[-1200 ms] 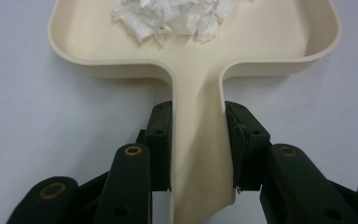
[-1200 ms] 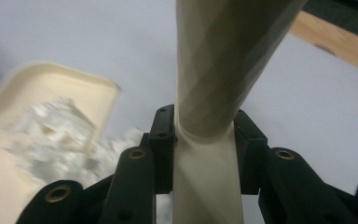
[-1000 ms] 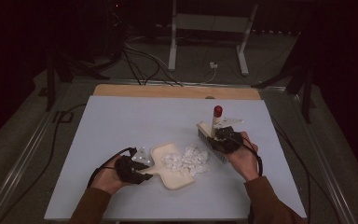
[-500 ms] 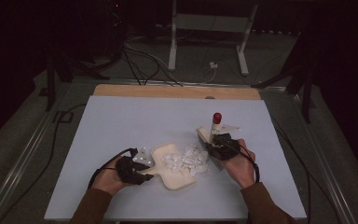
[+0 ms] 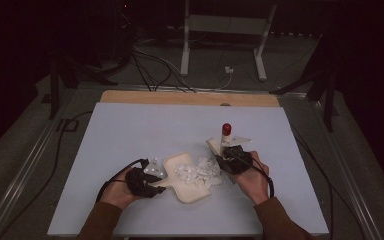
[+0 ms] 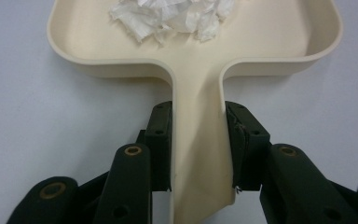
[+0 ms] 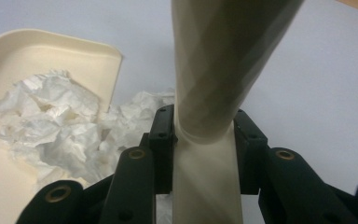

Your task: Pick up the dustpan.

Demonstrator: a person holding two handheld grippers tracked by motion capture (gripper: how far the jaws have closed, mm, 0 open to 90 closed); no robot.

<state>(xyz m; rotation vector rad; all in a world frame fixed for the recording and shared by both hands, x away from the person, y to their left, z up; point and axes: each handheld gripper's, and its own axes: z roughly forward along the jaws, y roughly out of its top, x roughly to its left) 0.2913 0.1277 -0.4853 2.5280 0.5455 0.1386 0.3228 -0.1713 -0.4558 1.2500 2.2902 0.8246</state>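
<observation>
A cream dustpan (image 5: 190, 196) lies on the table, and my left gripper (image 5: 156, 183) is shut on its handle (image 6: 198, 140). Crumpled white paper scraps (image 5: 196, 172) lie in the pan (image 6: 307, 28) and spill over its open edge onto the table (image 7: 140, 107). In the left gripper view the scraps (image 6: 172, 16) sit at the pan's far side. My right gripper (image 5: 228, 161) is shut on a thick cream tool handle (image 7: 219, 56) right beside the scraps. A red tip (image 5: 226, 129) stands above that gripper in the high view. The tool's working end is hidden.
The light blue table top (image 5: 145, 130) has a wooden strip (image 5: 190, 98) along its far edge. Cables (image 5: 60, 165) trail off the left side. A white metal stand (image 5: 220, 45) and more cables are on the dark floor behind.
My right gripper has moved with its tool towards the person and closer to the pan's open edge. The left gripper and the pan have stayed in place.
</observation>
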